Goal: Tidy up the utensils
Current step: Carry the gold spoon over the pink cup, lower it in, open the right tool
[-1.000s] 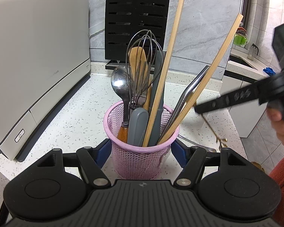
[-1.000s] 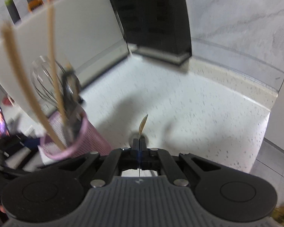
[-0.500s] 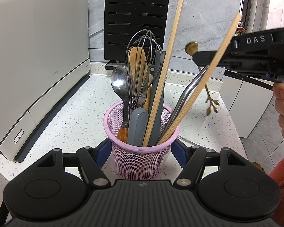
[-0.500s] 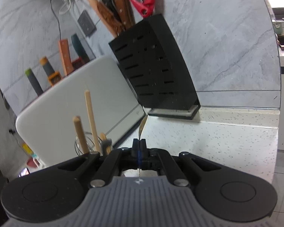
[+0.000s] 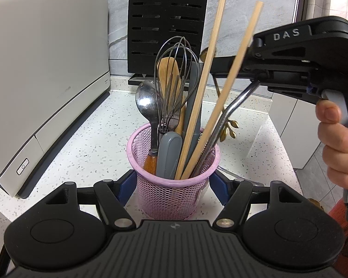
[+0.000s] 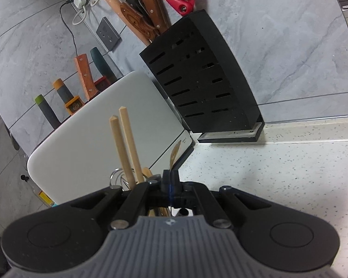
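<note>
A pink mesh utensil cup (image 5: 174, 185) stands on the white counter between the blue pads of my left gripper (image 5: 172, 181), which is shut on it. It holds a whisk (image 5: 177, 69), a steel spoon (image 5: 148, 103), a wooden spoon, two long chopsticks (image 5: 206, 74) and a bent steel straw (image 5: 234, 106). My right gripper (image 6: 170, 180) is shut on a thin gold spoon (image 6: 174, 154). In the left wrist view the gold spoon (image 5: 228, 127) hangs behind the cup, its leaf-shaped end low near the rim, and my right gripper (image 5: 214, 68) is above the cup.
A black knife block (image 5: 168, 27) stands against the grey wall behind the cup. A large white appliance (image 5: 41, 74) fills the left side. The counter's edge (image 5: 280, 139) drops off at the right. Knives and tools (image 6: 148, 18) hang on the wall.
My right gripper has carried the gold spoon left, from beside the cup to over it, behind the chopsticks. The left gripper and the cup have not moved.
</note>
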Available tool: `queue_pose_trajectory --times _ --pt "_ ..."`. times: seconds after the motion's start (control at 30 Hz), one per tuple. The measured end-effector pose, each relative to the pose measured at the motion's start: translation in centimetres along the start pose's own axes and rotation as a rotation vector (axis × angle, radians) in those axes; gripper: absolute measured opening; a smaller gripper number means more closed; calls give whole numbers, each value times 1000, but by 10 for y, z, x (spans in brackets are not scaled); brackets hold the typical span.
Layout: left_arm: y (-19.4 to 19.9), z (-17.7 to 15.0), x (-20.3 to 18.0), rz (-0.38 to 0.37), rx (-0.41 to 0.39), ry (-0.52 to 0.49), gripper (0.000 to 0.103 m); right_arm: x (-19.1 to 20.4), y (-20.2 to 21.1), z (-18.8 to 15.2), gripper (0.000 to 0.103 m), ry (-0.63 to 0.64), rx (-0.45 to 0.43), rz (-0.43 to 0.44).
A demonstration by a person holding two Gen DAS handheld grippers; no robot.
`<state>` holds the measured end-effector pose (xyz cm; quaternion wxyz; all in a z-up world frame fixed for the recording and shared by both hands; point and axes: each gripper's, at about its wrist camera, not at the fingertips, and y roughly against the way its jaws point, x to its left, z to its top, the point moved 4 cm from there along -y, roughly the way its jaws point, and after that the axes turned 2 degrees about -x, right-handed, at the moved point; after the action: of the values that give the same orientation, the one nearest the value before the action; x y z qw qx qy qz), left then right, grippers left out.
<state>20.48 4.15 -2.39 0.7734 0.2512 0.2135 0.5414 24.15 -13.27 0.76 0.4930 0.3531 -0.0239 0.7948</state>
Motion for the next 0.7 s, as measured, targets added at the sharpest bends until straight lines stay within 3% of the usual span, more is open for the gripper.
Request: queue_pose_trajectory --times 0.43,0.7 --pt "0 0 1 -2 0 0 79 8 -15 -10 0 21 -42 -91" --pt "-1 0 1 -1 1 0 79 8 -17 -17 0 41 11 -98"
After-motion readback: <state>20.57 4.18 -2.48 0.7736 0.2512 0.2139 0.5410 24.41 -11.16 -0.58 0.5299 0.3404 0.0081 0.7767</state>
